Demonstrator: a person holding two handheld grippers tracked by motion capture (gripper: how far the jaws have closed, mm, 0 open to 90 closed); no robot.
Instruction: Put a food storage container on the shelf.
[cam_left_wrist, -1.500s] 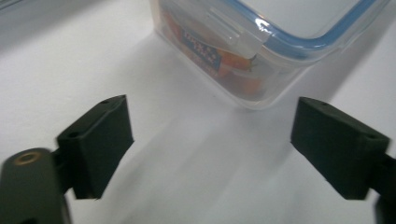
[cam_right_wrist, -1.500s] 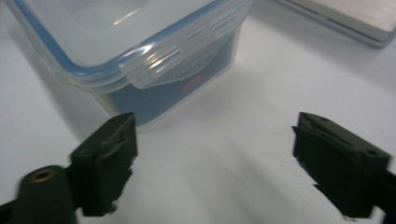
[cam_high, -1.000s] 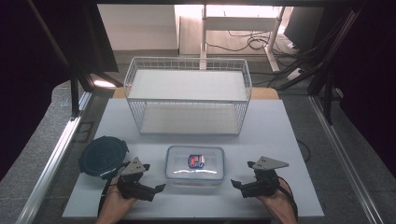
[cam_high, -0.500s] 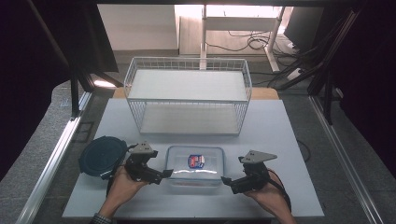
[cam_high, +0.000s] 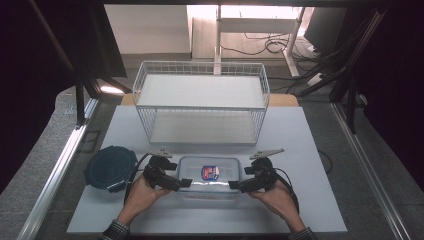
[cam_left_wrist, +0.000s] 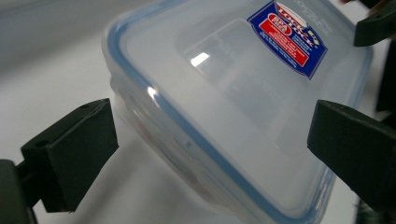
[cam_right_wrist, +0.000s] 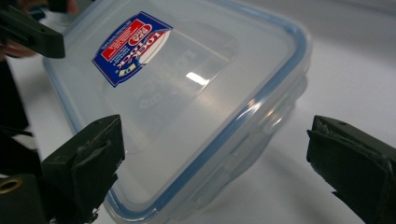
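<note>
- A clear plastic food container (cam_high: 209, 175) with a blue-gasket lid lies on the white table (cam_high: 310, 150), near its front edge, just ahead of the wire basket rack (cam_high: 200, 100).
- The lid carries a red-and-blue sticker (cam_high: 210, 172) (the brand print is too blurred to read surely in the gripper views).
- The left gripper (cam_high: 184, 183) sits at the container's left end; in the left gripper view its jaws stand spread wide, one on each side of the container's corner, with a gap showing between each pad and the plastic.
- The right gripper (cam_high: 234, 185) sits at the container's right end; in the right gripper view its jaws are likewise spread apart around the near corner, not pinching it.
- Each gripper is held by a hand: the left hand (cam_high: 141, 192) and the right hand (cam_high: 274, 196) come in from the bottom of the high view.
- A round dark blue lid (cam_high: 110, 167) lies on the table to the left of the left gripper, apart from the container.
- The container's lid is on, and the container looks empty through the plastic.
</note>
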